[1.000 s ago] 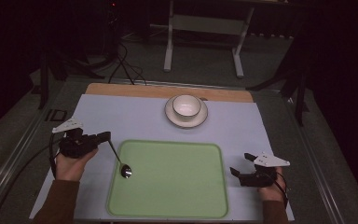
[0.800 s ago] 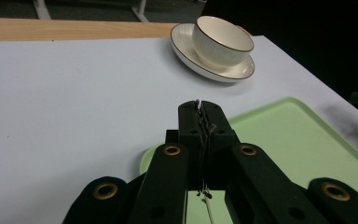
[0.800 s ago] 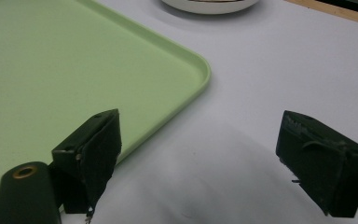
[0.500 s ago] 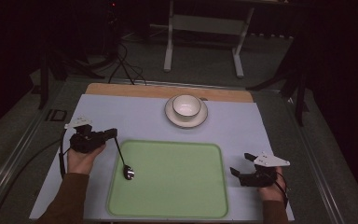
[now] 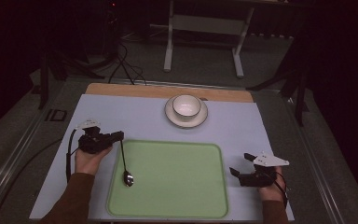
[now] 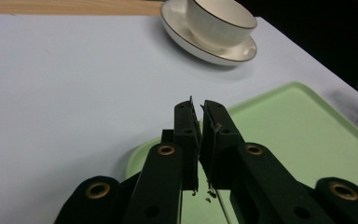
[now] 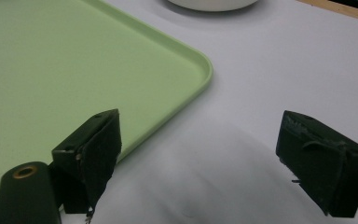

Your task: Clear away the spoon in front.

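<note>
My left gripper [image 5: 118,136] is shut on the handle end of a metal spoon [image 5: 125,163] at the left edge of the green tray [image 5: 177,186]. The spoon's bowl [image 5: 128,178] points toward me, low over the tray's left part; whether it touches the tray I cannot tell. In the left gripper view the jaws [image 6: 200,112] are pressed together, with the thin handle [image 6: 220,206] running down below them. My right gripper [image 5: 240,165] rests open on the table just right of the tray, and its jaws [image 7: 205,154] stand wide apart with nothing between them.
A white cup [image 5: 187,105] on a saucer [image 5: 186,119] stands at the back of the pale table cover, beyond the tray; it is also in the left gripper view [image 6: 219,21]. A wooden strip [image 5: 121,89] edges the table's far side. The tray corner [image 7: 200,70] lies near my right jaws.
My left gripper has shifted right toward the tray edge with the spoon, and the spoon has swung from slanted to nearly straight toward me. The right gripper has stayed put.
</note>
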Action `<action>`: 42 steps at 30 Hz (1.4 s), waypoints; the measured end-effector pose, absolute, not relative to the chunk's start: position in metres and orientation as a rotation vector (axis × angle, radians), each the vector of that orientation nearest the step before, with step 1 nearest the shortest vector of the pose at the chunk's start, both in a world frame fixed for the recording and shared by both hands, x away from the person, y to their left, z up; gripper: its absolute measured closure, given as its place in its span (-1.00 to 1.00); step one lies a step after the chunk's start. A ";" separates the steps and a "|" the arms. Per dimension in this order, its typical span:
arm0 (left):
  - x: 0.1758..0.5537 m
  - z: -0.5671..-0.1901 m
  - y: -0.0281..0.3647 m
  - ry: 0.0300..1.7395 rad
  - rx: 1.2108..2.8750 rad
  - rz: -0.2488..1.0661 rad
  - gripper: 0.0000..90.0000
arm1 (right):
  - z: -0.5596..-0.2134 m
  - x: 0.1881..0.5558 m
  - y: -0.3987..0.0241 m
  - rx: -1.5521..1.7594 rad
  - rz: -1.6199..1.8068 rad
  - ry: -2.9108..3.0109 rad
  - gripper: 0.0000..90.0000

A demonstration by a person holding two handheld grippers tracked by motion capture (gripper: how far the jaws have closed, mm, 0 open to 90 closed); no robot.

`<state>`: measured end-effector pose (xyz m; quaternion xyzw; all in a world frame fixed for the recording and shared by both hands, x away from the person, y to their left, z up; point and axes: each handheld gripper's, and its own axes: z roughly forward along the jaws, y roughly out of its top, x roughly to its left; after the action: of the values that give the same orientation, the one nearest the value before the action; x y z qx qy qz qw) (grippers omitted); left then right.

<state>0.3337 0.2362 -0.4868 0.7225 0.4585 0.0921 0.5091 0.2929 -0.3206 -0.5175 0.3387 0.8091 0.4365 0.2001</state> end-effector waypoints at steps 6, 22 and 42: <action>0.337 -0.495 0.231 1.103 1.763 0.196 0.86 | -0.518 0.294 -0.319 0.946 1.214 2.271 -0.69; 0.326 -0.509 0.227 1.083 1.799 0.147 0.79 | -0.518 0.294 -0.320 0.948 1.217 2.269 -0.69; 0.316 -0.524 0.224 1.129 1.839 0.127 0.69 | -0.518 0.294 -0.319 0.945 1.211 2.275 -0.69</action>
<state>0.3157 0.2238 -0.5239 0.7506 0.4609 0.0520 0.4706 0.2936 -0.3193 -0.5179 0.3376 0.8124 0.4327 0.1970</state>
